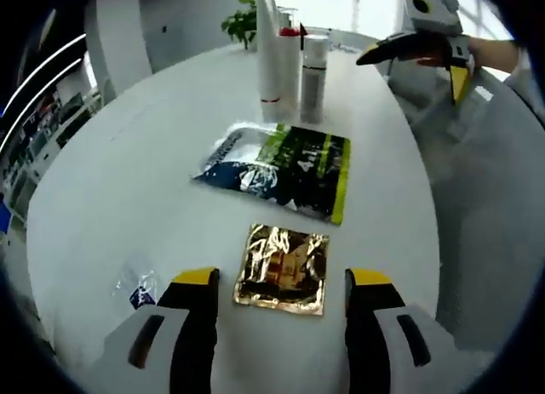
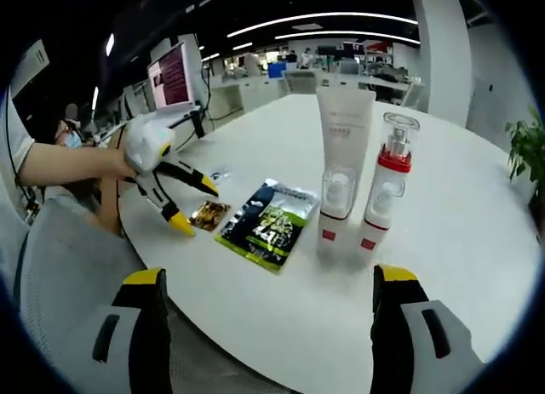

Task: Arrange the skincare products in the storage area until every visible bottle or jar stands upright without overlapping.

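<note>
A tall white tube (image 2: 345, 126) stands upright on the round white table (image 2: 443, 266), with a small clear-capped bottle (image 2: 336, 208) in front of it and a red-collared pump bottle (image 2: 387, 185) beside it. The left gripper view has the same group at the far side: tube (image 1: 267, 54), red-topped bottle (image 1: 289, 66), grey bottle (image 1: 313, 75). A dark green-and-black sachet (image 1: 281, 168) (image 2: 268, 219) and a gold foil sachet (image 1: 283, 269) (image 2: 209, 215) lie flat. My left gripper (image 1: 283, 279) (image 2: 194, 205) is open over the gold sachet. My right gripper (image 2: 270, 279) (image 1: 413, 71) is open and empty, short of the bottles.
A small clear packet (image 1: 140, 288) lies left of the gold sachet. A potted plant (image 1: 243, 24) stands behind the bottles. The person's arm (image 2: 60, 164) reaches over a grey chair (image 2: 51, 266) at the table's edge. A monitor (image 2: 170, 75) stands beyond the table.
</note>
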Available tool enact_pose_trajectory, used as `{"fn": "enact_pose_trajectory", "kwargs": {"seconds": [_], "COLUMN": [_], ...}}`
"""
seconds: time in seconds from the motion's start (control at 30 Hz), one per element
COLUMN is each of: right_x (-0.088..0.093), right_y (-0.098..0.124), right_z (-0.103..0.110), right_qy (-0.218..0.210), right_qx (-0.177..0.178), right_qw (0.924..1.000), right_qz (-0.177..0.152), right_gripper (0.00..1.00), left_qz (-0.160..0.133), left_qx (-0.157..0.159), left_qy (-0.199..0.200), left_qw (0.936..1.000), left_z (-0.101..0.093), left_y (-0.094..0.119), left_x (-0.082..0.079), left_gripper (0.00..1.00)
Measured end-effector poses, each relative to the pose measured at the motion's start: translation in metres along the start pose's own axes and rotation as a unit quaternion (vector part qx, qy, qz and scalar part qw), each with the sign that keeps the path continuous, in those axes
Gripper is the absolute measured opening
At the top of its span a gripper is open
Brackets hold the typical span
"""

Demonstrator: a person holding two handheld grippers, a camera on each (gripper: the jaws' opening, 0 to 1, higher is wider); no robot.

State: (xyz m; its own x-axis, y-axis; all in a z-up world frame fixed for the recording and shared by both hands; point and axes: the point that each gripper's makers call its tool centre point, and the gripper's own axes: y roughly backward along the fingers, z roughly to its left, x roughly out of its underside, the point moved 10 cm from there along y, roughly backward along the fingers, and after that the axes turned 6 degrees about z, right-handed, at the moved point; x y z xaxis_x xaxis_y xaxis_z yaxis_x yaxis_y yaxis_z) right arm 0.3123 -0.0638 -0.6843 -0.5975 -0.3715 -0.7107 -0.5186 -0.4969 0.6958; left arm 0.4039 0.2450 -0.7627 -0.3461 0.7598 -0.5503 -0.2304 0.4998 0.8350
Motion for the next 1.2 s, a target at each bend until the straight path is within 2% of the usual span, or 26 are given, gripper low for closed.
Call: {"fn": "enact_pose_trajectory", "kwargs": {"seconds": [0.17,0.43,0.57,0.67,0.8,0.93,1.0,1.13,1.2], "right_x": [0.001,0.001,0.001,0.001,0.001,0.001,0.002,0.001,0.001], "right_y": [-0.001,-0.001,-0.001,-0.001,-0.001,-0.001,-0.001,-0.001,-0.001], "right_z": [0.0,0.0,0.0,0.0,0.001,0.0,0.0,-0.001,-0.001], "right_qy": [0.0,0.0,0.0,-0.001,0.0,-0.001,0.0,-0.001,-0.002], "right_qx": [0.0,0.0,0.0,0.0,-0.001,-0.002,-0.001,0.001,0.002], "right_qw": [1.0,1.0,1.0,1.0,1.0,1.0,1.0,1.0,1.0], "right_qz": [0.002,0.003,0.002,0.001,0.003,0.004,0.005,0.002,0.001], "right_gripper": [0.99,0.99,0.99,0.99,0.99,0.99,0.99,0.99,0.99], "left_qz": [0.003,0.016,0.013,0.022,0.023,0.058,0.076,0.076,0.079], "left_qx": [0.001,0.0,-0.002,0.004,0.01,0.021,0.016,0.014,0.002], "left_qy": [-0.003,-0.034,-0.034,-0.039,-0.045,-0.072,-0.091,-0.086,-0.087], "left_qw": [1.0,0.9993,0.9993,0.999,0.9987,0.9955,0.9928,0.9933,0.9931], "left_z": [0.0,-0.001,0.001,0.001,-0.001,-0.005,-0.004,-0.004,-0.001], "left_y": [-0.001,-0.002,-0.001,-0.001,0.0,0.001,0.002,0.002,0.004], "left_x": [-0.002,-0.009,-0.012,-0.012,-0.014,-0.015,-0.015,-0.019,-0.022], "left_gripper": [0.46,0.43,0.28,0.39,0.45,0.55,0.57,0.58,0.57]}}
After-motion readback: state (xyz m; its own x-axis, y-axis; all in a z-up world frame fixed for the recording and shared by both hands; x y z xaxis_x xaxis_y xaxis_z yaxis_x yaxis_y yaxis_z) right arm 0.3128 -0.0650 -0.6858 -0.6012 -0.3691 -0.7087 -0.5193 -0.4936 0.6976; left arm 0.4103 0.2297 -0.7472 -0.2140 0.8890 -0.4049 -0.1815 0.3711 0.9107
